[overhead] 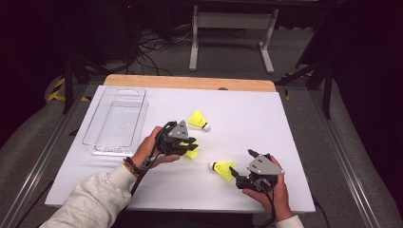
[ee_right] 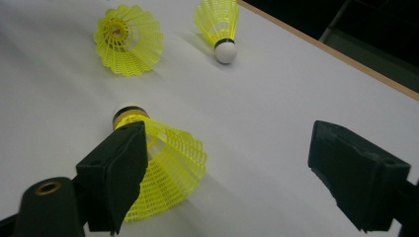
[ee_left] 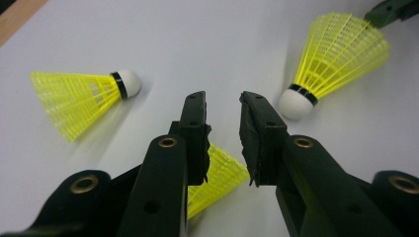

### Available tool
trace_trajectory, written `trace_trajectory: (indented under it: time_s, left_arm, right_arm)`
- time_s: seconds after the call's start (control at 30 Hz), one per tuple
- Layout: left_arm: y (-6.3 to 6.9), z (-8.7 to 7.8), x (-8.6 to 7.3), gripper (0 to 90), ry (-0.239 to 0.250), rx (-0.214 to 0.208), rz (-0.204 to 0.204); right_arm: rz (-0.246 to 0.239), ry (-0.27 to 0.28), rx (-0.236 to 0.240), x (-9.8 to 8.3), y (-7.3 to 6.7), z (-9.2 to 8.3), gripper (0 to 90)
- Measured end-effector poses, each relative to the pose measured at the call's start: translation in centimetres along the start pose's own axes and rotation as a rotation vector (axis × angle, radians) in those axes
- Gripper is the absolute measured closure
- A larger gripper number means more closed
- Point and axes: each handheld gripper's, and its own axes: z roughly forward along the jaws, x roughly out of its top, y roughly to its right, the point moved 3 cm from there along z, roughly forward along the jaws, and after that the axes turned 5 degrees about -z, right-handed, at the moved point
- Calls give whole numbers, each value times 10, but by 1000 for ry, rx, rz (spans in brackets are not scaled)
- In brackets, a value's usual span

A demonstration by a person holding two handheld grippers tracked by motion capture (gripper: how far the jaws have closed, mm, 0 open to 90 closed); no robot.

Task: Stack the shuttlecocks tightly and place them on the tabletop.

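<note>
Three yellow shuttlecocks with white cork heads lie on the white table. My left gripper point(overhead: 194, 145) point(ee_left: 222, 98) is open by a narrow gap. One shuttlecock point(overhead: 192, 152) point(ee_left: 217, 175) lies on the table under its jaws, and the pads do not press on it. A second shuttlecock point(overhead: 198, 119) point(ee_left: 79, 101) lies farther back. My right gripper point(overhead: 241, 164) point(ee_right: 227, 133) stands wide open. The third shuttlecock point(overhead: 223, 169) point(ee_right: 158, 163) lies on its side against the left jaw, apart from the other jaw.
A clear plastic tray point(overhead: 114, 149) with nothing in it stands at the left of the white table top point(overhead: 247, 109). A wooden edge point(overhead: 190, 81) runs along the far side. Beyond it are a grey stand and cables on the floor.
</note>
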Motion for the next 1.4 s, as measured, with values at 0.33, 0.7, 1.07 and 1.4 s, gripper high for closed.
trace_trajectory:
  time_s: [0.33,0.7,1.07,1.4]
  left_arm:
    - [-3,-17,2,695,60,21,27]
    - [-4,-41,-8,651,116,50,75]
    - [-3,-63,-21,588,199,95,103]
    - [6,-81,-42,468,256,160,144]
  right_arm:
    - [-2,-2,-3,0,0,0,164]
    - [-5,1,-7,1,-1,-1,164]
    - [-17,15,-14,5,-4,-6,171]
    - [-11,20,-2,6,-8,-13,198]
